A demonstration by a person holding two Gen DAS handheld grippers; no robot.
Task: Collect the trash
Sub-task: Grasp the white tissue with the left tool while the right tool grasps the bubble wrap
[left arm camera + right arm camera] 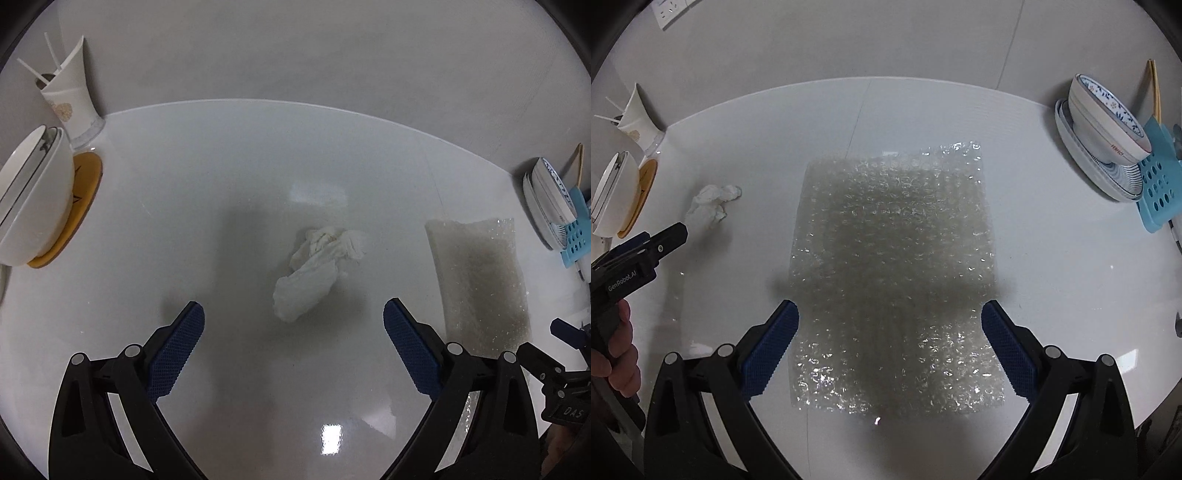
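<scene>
- Crumpled white tissue [317,271]: a twisted, wadded lump lying loose on the glossy white desk [229,155], just right of centre in the left wrist view.
- Bubble wrap sheet [895,273]: clear, rectangular, lying flat on the desk, filling the centre of the right wrist view, well apart from the tissue.

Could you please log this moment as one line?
left gripper open, over crumpled tissue | right gripper open, over bubble wrap | nothing grasped
</scene>
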